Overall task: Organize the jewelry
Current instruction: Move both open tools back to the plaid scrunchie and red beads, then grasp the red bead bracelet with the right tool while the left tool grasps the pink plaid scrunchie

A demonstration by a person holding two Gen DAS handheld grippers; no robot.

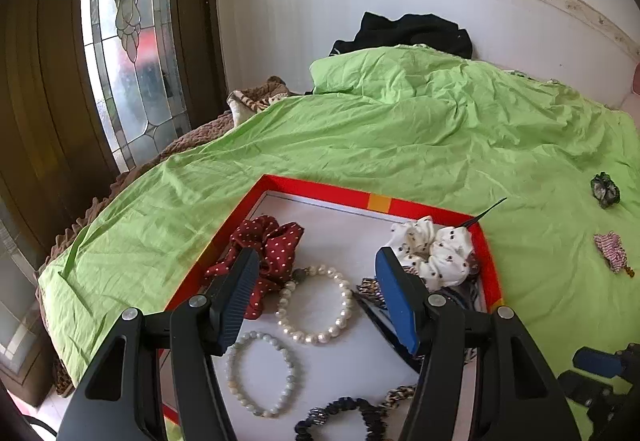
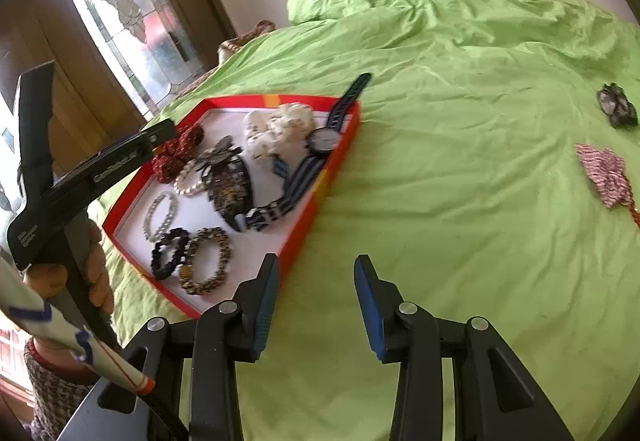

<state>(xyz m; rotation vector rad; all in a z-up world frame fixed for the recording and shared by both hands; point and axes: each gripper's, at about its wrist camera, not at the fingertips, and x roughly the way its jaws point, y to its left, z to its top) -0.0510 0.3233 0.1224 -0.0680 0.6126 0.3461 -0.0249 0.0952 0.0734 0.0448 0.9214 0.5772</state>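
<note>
A red-rimmed tray with a white floor lies on the green bedsheet. It holds a red dotted scrunchie, a white scrunchie, a pearl bracelet, a pale bead bracelet, a watch and several dark bands. My left gripper hovers open above the pearl bracelet, gripping nothing. My right gripper is open and empty over the sheet, just right of the tray's near corner. A dark scrunchie and a pink striped piece lie loose on the sheet to the right.
A person's hand holds the left gripper's handle at the left. A green pillow hump and black clothes lie by the white wall. A brown blanket and a leaded-glass door border the bed's left.
</note>
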